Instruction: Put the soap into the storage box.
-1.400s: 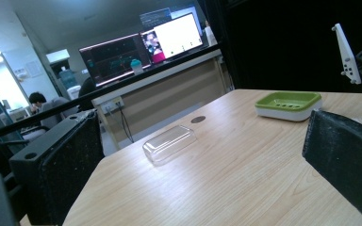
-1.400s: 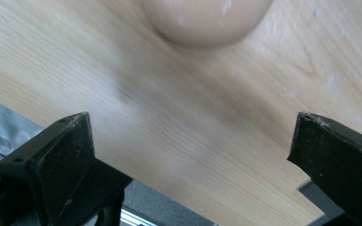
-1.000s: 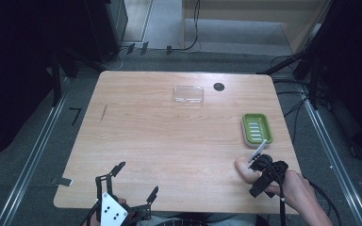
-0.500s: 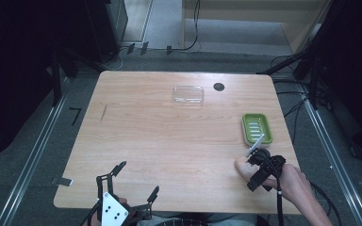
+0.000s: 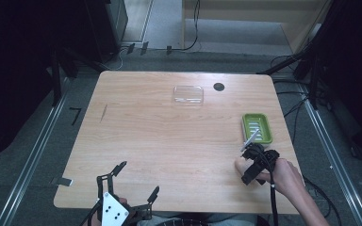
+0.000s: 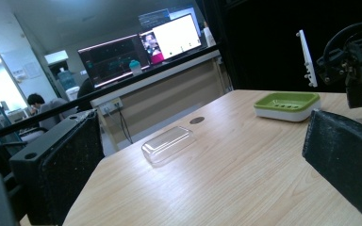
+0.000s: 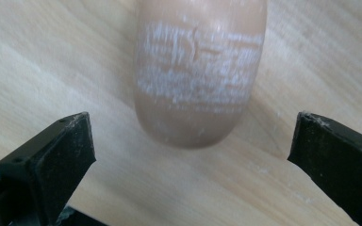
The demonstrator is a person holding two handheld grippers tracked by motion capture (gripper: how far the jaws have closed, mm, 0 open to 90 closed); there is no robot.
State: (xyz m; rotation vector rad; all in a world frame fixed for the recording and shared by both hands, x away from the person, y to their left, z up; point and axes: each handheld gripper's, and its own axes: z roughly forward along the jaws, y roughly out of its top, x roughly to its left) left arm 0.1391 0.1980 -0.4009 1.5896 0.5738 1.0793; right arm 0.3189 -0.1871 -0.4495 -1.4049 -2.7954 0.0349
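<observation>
Pale wood worktop [image 5: 169, 141], dark room around it; clear plastic lid [image 5: 188, 94] at the far edge, green soap dish [image 5: 257, 128] at the right. Right hand-held gripper [image 7: 188, 155], jaws spread, points down at a tan soap bar [image 7: 199, 70] lying on the wood near the dish; its embossed lettering is too worn to read. Left hand-held gripper [image 5: 134, 181] hangs at the near edge, jaws spread, nothing between them.

Just ahead of the right tongs [image 7: 188, 155], whose jaws are matt black, lies a tan, peach-coloured soap bar [image 7: 199, 70] marked with a patch of chalky white scuffs. Beyond them stands a lime-green soap dish [image 5: 257, 128] with pale slots and a white base. The left tongs [image 5: 133, 180] are black with a white, dotted plate. The table [image 5: 146, 136] is pale, streaky wood grain.
</observation>
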